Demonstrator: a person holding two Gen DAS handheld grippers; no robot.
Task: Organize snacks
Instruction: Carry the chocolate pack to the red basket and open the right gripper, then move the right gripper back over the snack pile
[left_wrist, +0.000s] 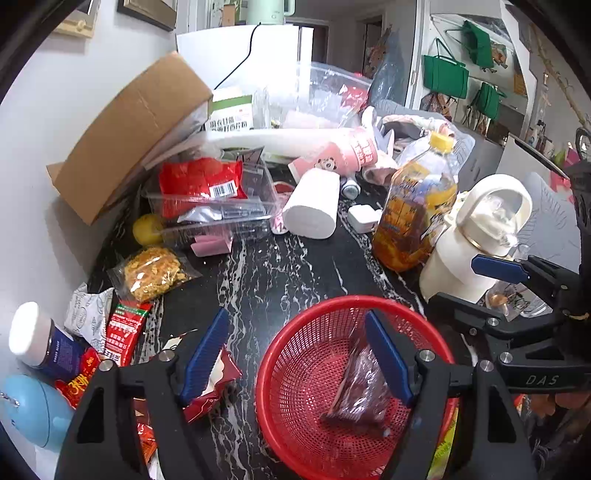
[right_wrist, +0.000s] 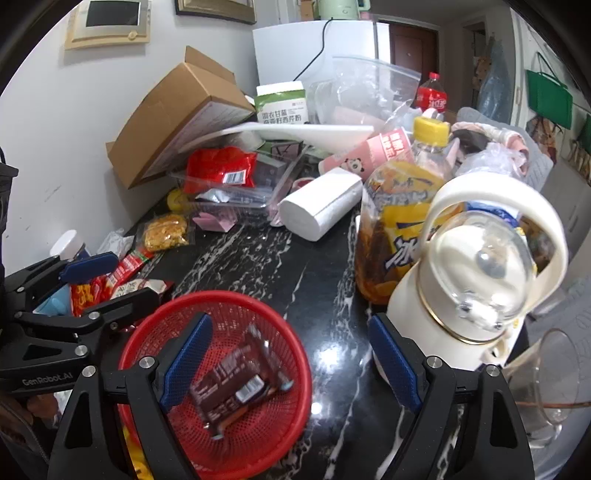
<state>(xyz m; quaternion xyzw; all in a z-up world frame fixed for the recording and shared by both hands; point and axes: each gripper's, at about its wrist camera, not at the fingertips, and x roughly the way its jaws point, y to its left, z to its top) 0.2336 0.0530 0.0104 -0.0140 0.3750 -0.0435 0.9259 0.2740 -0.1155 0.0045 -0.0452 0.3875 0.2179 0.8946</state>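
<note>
A red mesh basket (left_wrist: 332, 301) stands on the black marble counter, and a dark brown snack packet (left_wrist: 358, 398) lies inside it. My left gripper (left_wrist: 295, 358) hangs open above the basket's left rim, nothing between its blue pads. The left pad is over a torn red and white wrapper (left_wrist: 218, 384). In the right wrist view the basket (right_wrist: 221, 295) and brown packet (right_wrist: 236, 380) sit under my right gripper (right_wrist: 291, 363), which is open and empty. Loose snacks lie at the left: a yellow crisp bag (left_wrist: 153, 273), a red sachet (left_wrist: 123, 332) and red packets (left_wrist: 79, 380).
A cream flask (right_wrist: 476, 280) and a yellow-capped drink bottle (right_wrist: 402, 206) stand close by the right gripper's right finger. A tissue roll (left_wrist: 314, 206), a clear box holding a red bag (left_wrist: 210, 206), a cardboard box (left_wrist: 125, 136) and a glass (right_wrist: 546, 376) crowd the counter.
</note>
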